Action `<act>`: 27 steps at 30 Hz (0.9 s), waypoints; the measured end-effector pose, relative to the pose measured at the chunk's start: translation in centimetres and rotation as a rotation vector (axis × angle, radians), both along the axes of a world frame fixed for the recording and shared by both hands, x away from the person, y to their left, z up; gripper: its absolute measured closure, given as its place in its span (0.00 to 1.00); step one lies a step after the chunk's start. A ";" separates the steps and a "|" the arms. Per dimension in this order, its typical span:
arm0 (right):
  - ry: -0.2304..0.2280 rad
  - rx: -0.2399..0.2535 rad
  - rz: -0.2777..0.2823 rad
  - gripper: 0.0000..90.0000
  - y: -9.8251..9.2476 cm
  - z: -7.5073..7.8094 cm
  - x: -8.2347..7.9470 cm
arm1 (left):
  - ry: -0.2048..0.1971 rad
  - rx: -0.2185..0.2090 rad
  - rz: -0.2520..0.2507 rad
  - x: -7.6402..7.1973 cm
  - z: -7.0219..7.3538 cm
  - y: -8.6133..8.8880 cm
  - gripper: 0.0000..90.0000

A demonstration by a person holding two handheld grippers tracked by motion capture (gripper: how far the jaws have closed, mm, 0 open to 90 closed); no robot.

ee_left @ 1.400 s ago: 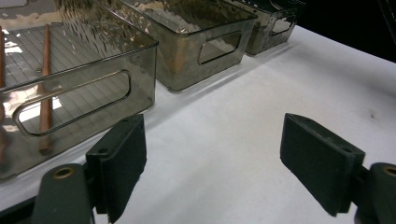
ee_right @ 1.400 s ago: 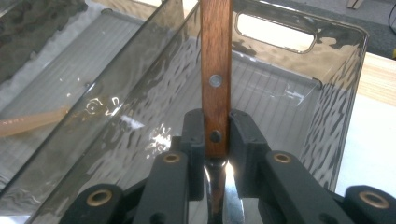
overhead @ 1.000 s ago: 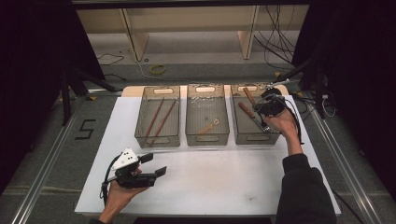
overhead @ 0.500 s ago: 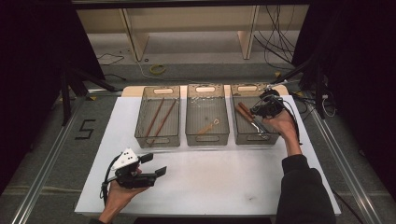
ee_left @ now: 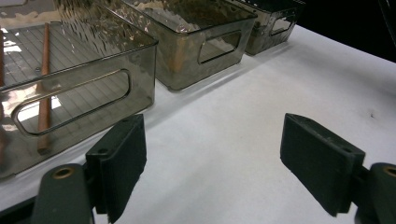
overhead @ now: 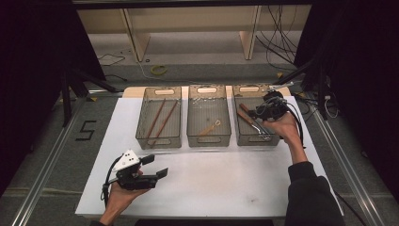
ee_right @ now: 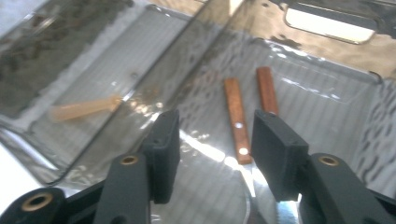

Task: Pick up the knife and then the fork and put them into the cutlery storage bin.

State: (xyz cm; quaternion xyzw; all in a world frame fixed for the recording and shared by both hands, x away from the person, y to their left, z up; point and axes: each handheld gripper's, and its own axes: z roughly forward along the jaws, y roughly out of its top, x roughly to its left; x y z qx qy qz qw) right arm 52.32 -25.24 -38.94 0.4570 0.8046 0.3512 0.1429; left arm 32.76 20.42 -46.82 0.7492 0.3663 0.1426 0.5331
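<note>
Two wooden-handled knives (ee_right: 237,120) lie side by side on the floor of the right bin (overhead: 277,141). The right gripper (overhead: 258,113) hangs just over them; its jaws have just been opening and hold nothing. The left gripper (overhead: 157,166) rests low over the white table (overhead: 226,179), near the bin with chopsticks (overhead: 160,120), jaws spread wide and empty.

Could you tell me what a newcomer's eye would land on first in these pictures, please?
Three smoky see-through bins stand in a row at the far side of the white table. The left bin holds two wooden chopsticks. The right gripper hangs over the right bin, its jaws just opening with nothing between them, above wooden-handled cutlery. The left gripper rests open near the front edge.
</note>
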 end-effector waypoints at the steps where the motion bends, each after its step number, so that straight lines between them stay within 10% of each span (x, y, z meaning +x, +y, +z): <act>1: -0.007 0.006 0.004 0.57 0.1 0.1 -0.2 | 0.001 0.000 0.000 0.0 0.0 0.0 0.24; 27: -0.107 0.119 0.123 0.36 3.7 -0.5 -8.1 | 0.012 0.000 -0.007 0.1 -0.1 0.0 0.24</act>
